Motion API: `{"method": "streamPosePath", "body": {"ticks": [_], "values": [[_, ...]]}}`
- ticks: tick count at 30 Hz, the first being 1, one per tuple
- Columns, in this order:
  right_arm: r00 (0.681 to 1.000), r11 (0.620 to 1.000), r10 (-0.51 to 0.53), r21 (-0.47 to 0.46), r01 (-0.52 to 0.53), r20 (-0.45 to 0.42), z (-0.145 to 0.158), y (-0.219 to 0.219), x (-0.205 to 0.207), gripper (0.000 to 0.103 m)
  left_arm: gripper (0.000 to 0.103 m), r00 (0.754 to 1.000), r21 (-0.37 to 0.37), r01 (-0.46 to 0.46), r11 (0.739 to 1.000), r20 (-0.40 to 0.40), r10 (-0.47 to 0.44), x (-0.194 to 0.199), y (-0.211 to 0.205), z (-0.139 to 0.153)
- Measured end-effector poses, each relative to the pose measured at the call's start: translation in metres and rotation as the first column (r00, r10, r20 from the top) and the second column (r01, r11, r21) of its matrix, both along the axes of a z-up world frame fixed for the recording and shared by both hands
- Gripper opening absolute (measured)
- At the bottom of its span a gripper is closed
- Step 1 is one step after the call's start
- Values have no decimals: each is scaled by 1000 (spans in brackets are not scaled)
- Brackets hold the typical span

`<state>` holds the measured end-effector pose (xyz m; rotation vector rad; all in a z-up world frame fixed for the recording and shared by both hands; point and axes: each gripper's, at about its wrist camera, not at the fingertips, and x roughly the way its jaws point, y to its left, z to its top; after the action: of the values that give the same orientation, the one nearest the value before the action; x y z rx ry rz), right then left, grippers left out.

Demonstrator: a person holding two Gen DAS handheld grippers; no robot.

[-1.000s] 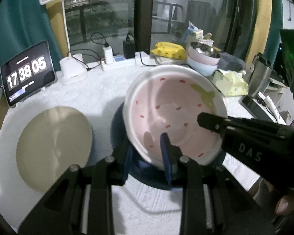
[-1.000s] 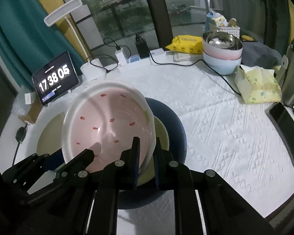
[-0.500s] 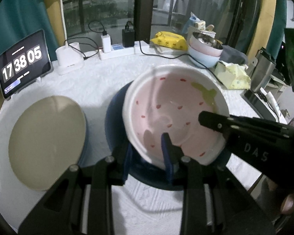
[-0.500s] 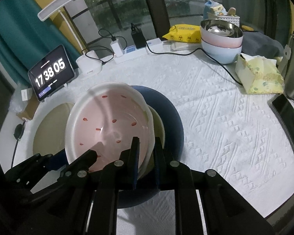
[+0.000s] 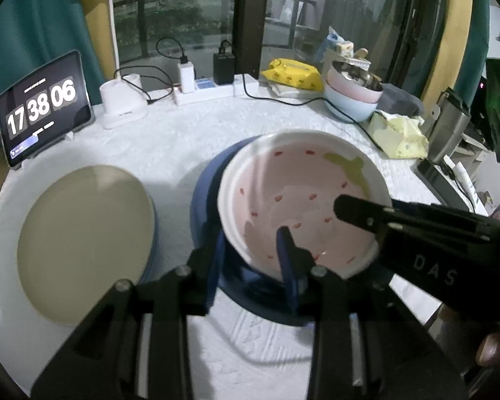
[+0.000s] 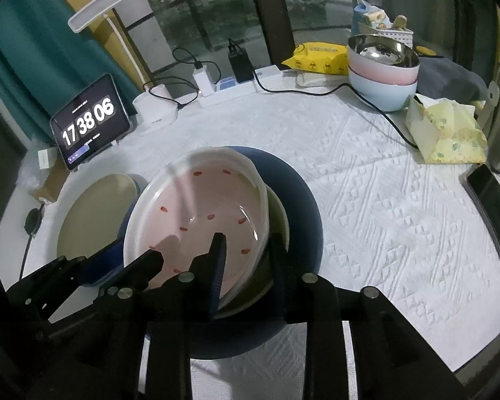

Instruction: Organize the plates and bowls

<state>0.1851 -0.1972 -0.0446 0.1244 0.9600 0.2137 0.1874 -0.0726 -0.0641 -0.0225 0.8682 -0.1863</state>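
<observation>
Pink strawberry bowl (image 6: pixel 196 213) sits tilted on your blue plate (image 6: pixel 303 206); right gripper (image 6: pixel 246 253) has just loosened around its rim, left gripper (image 5: pixel 253 250) likewise straddling it.

Lighting is dim and cool. Grey daylight enters through the window (image 5: pixel 190 16) at 12 o'clock. The clock display (image 6: pixel 88 123) glows bright. Soft shadows fall on the white tablecloth (image 6: pixel 383 200) toward 6 o'clock. Glare marks the steel bowl (image 6: pixel 383 50). Fisheye distortion bends the edges; corners are black. Focus is sharp at centre, softer at the rim.
</observation>
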Motion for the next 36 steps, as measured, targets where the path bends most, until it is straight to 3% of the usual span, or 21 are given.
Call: {"method": "streamPosePath", "body": {"ticks": [4,7,22,28,36], "values": [[1000,1000,-3,-7,3,9,3,-1,0,29,34,1000,-6,5,1000,13,-5,-1,1,4],[999,1000,-19,-21,20,36,9,-5,-1,40,34,1000,-8,4,1000,24,-4,-3,0,7],[990,997,-55,-50,62,131,33,-32,-7,40,35,993,-16,-40,999,112,41,-6,26,31],[989,997,-66,-37,72,131,26,-49,-5,40,45,993,-11,-65,998,99,66,2,42,20],[995,999,-40,-12,41,91,7,-57,2,40,46,995,9,-74,997,63,74,8,42,7]]}}
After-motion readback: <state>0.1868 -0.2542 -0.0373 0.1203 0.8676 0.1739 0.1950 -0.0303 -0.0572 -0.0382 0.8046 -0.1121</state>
